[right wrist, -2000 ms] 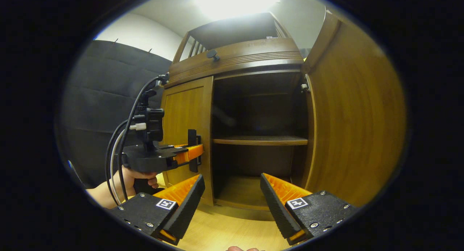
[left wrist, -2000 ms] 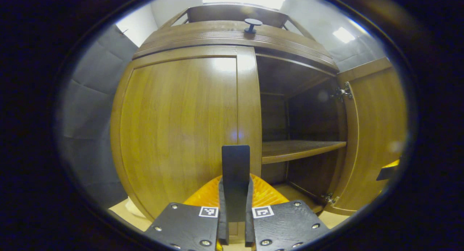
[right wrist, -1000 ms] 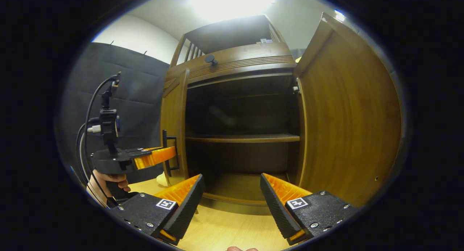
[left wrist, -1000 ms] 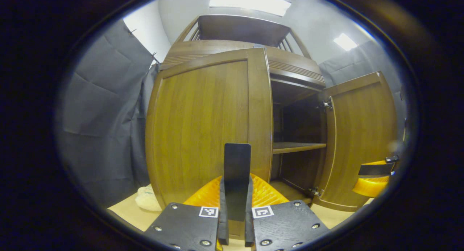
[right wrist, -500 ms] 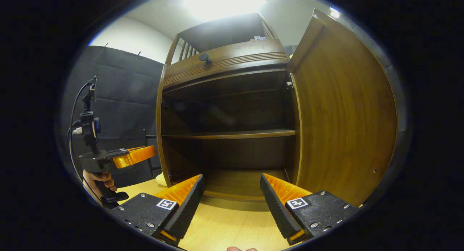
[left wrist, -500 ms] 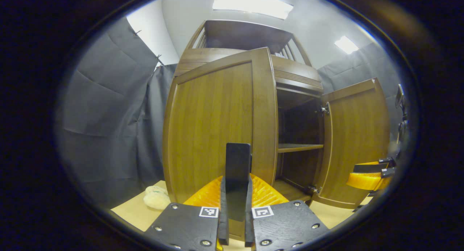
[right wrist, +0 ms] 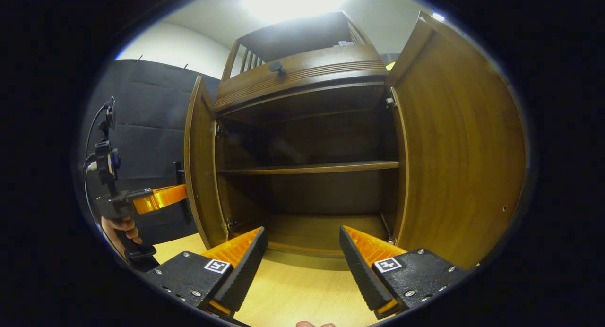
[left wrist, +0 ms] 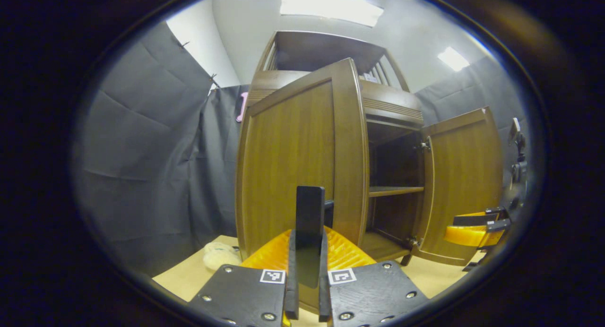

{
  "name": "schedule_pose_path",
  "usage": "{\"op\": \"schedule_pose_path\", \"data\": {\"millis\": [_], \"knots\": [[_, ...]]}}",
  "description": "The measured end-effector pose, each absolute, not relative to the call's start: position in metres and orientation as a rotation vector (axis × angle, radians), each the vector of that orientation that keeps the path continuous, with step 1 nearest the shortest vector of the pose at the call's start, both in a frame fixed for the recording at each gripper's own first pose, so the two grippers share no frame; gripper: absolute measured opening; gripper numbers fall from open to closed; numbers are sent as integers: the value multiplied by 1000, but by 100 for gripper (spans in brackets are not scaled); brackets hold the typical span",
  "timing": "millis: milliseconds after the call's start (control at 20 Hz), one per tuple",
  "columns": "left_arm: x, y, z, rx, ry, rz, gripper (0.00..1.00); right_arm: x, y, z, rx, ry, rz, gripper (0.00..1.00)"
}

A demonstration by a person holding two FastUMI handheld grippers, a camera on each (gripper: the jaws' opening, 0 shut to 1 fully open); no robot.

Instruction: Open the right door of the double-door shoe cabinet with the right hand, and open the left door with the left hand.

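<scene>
Left gripper view: left gripper point(left wrist: 306, 251) clenched on the black handle point(left wrist: 309, 216) of the left door point(left wrist: 295, 157), swung open. Right door point(left wrist: 465, 185) open too.

Right gripper view: right gripper point(right wrist: 302, 251) released, fingers apart, facing the cabinet point(right wrist: 307, 128) shelf point(right wrist: 307, 167).

pale fluffy object point(left wrist: 220, 255) lying on light wooden floor point(left wrist: 189, 276) beside dark cloth wall point(left wrist: 142, 166) | ceiling light panels point(left wrist: 331, 8) glowing overhead | small pink item point(left wrist: 243, 107) hanging on cloth wall
</scene>
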State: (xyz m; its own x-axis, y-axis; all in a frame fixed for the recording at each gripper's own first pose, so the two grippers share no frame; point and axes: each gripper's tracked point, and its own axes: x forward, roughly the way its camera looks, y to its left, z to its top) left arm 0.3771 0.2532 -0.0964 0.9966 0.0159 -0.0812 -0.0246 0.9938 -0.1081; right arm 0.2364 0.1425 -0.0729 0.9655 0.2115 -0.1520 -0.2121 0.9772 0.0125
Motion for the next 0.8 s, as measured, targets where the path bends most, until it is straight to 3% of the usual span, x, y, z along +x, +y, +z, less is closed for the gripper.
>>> {"op": "schedule_pose_path", "data": {"millis": [200,250,300,350,400,450,600,650,800], "knots": [[362,274,-98,-118,74,32,18,235,146,-74,3,163,222,95],[357,280,-98,-113,73,35,24,236,147,-73,5,161,220,95],[352,286,-98,-108,74,38,18,236,147,-74,9,162,218,95],[350,292,-102,-110,81,39,24,236,147,-75,11,164,215,95],[346,299,-105,-114,88,39,24,236,147,-76,13,169,214,94],[343,309,-109,-121,93,43,10,235,148,-76,13,174,213,95],[331,348,-112,-130,90,90,21,237,149,-79,10,190,208,94],[321,370,-112,-121,89,124,16,237,151,-80,9,193,210,94],[311,415,-108,-92,80,160,16,237,151,-79,6,192,210,95]]}}
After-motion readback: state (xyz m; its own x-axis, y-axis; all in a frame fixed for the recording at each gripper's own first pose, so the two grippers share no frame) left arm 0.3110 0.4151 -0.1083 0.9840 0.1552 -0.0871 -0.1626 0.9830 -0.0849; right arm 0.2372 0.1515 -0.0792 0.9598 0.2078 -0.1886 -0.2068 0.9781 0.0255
